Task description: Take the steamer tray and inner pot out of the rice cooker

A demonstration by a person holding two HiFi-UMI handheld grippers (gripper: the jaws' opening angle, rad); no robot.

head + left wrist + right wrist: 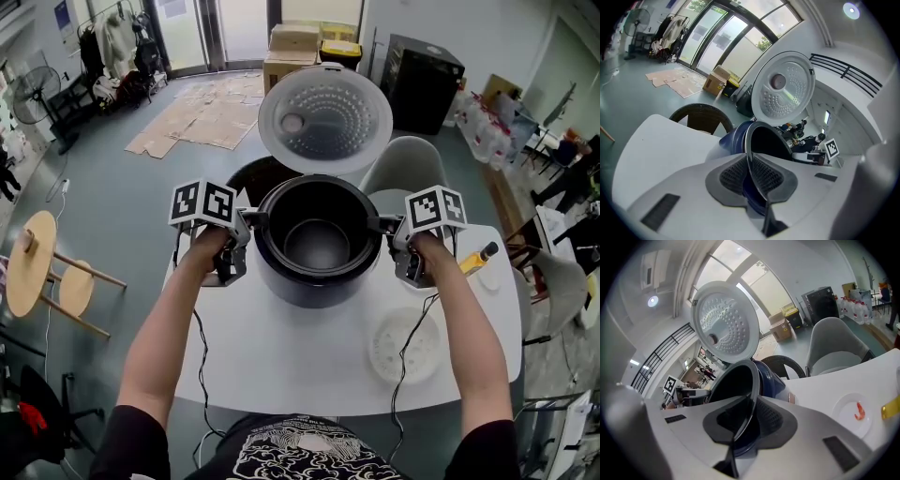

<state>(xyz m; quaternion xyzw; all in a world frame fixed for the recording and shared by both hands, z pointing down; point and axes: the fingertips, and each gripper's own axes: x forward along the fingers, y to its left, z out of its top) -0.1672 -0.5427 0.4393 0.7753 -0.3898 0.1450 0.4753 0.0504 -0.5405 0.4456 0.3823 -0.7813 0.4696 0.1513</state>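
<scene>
The dark blue rice cooker (319, 281) stands on the white table (281, 356) with its lid (325, 119) swung up. The black inner pot (317, 239) sits inside it, empty. My left gripper (248, 223) is shut on the pot's left rim, and in the left gripper view the thin rim (750, 140) runs between the pads of the left gripper (752, 176). My right gripper (389, 227) is shut on the right rim; that rim (754, 380) is pinched in the right gripper (740, 420). The white perforated steamer tray (405, 345) lies on the table, front right.
A small white dish (487, 277) and a yellow object (476, 257) lie at the table's right edge. A dark wicker chair (246, 178) and a grey chair (405, 164) stand behind the table. A wooden stool (37, 267) is on the floor to the left.
</scene>
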